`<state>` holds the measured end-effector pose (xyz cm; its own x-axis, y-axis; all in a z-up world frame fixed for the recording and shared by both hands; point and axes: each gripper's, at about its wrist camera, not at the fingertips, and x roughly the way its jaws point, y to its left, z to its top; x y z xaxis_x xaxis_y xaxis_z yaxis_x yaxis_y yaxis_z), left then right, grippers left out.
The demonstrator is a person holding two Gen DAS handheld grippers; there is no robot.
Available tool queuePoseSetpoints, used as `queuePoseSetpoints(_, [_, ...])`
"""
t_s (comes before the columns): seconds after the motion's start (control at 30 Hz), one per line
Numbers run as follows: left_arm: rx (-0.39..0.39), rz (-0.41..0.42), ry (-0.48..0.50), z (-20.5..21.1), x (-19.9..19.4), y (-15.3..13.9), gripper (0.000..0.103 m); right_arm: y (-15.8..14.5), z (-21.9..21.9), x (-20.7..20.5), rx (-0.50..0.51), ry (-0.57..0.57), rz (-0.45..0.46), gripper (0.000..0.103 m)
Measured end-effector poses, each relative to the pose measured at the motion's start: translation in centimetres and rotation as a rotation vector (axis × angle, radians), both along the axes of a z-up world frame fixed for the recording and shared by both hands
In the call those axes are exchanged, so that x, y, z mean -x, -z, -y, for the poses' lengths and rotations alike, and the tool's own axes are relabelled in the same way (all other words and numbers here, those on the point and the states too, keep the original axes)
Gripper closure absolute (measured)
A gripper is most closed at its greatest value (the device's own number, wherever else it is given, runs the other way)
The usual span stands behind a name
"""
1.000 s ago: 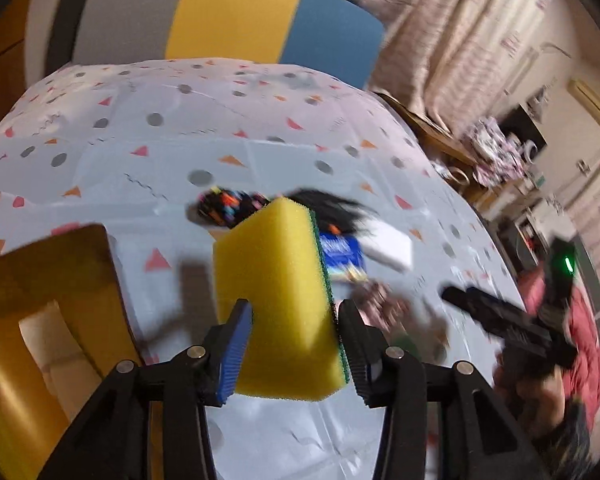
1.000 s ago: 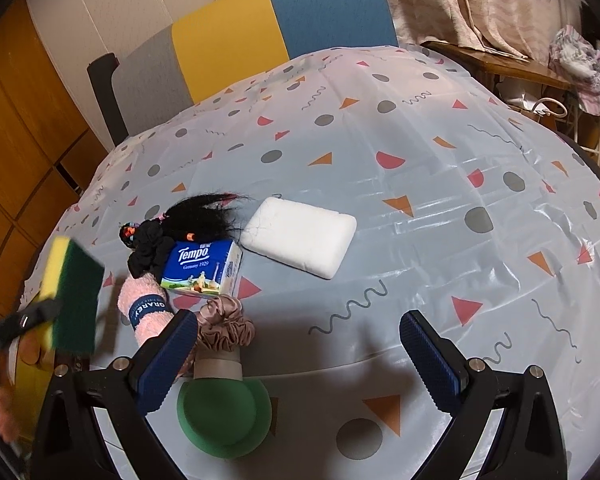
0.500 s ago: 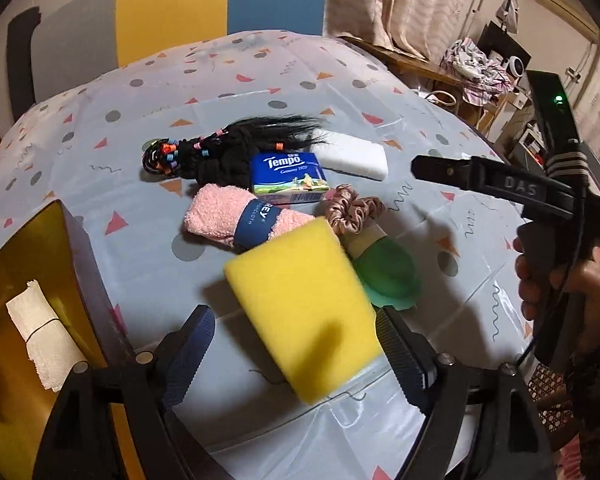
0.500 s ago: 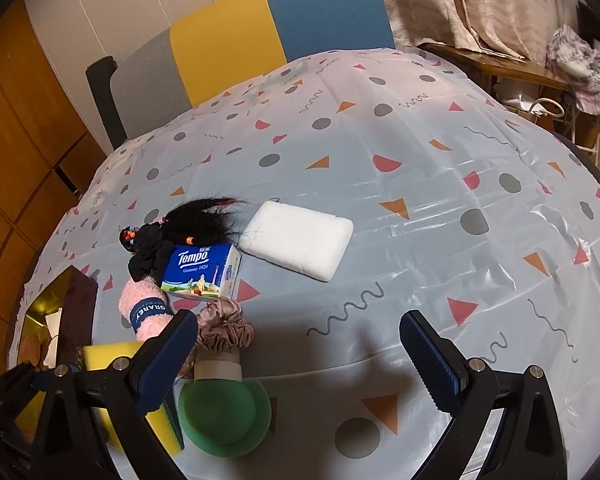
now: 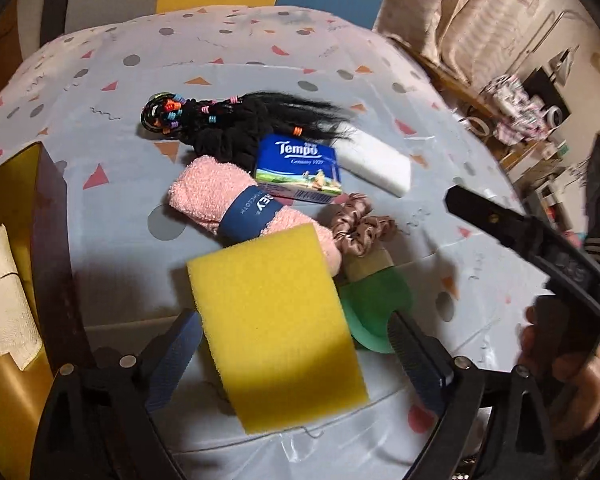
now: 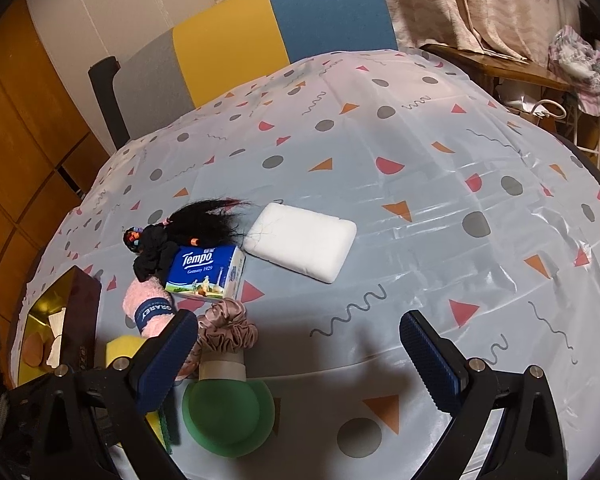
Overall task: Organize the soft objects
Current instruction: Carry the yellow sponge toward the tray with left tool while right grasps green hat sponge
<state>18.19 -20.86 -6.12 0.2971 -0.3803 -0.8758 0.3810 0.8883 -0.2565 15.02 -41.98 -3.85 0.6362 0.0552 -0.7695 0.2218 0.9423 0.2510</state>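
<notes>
My left gripper (image 5: 296,354) is open, its jaws apart on either side of a yellow sponge (image 5: 276,320) that lies flat on the tablecloth, untouched by either pad. Beyond it lie a pink rolled towel (image 5: 224,200), a Tempo tissue pack (image 5: 300,168), a white sponge block (image 5: 376,164), a brown scrunchie (image 5: 356,228), a green puff (image 5: 376,312) and a black hairpiece (image 5: 236,120). My right gripper (image 6: 300,356) is open and empty above the table, with the scrunchie (image 6: 228,328) and green puff (image 6: 228,412) by its left finger. The yellow sponge (image 6: 124,354) peeks out there.
A gold-lined box (image 5: 12,264) with a folded white cloth (image 5: 0,300) inside stands at the left; it also shows in the right wrist view (image 6: 56,320). A chair back (image 6: 260,44) stands behind the table. A side table with clutter (image 6: 540,68) is at the right.
My left gripper let go of the yellow sponge, which was held upright and now lies flat on the table. The jaws opened wide. The right gripper barely moved.
</notes>
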Motion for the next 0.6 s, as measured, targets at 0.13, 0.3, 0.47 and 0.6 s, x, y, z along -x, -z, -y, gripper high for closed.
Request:
queuePoseSetpoints(0.13, [-0.014,-0.031,-0.032,-0.2,-0.4,1.6,0.026,0.2,0.0,0.0,-0.004,-0.003,-0.008,0.001])
queuePoseSetpoints(0.3, [0.024,0.024,-0.043,-1.4,0.5,0.6,0.03,0.9,-0.3,-0.4,-0.042,-0.051,-0.046,0.002])
queuePoseSetpoints(0.47, [0.027,0.099,-0.023,-2.3,2.2,-1.7,0.03,2.0,-1.5,-0.9,-0.085,-0.145,-0.099,0.007])
queuePoseSetpoints(0.6, [0.044,0.14,-0.03,-3.7,3.8,-3.2,0.03,2.5,-3.7,-0.9,-0.089,-0.254,-0.128,0.009])
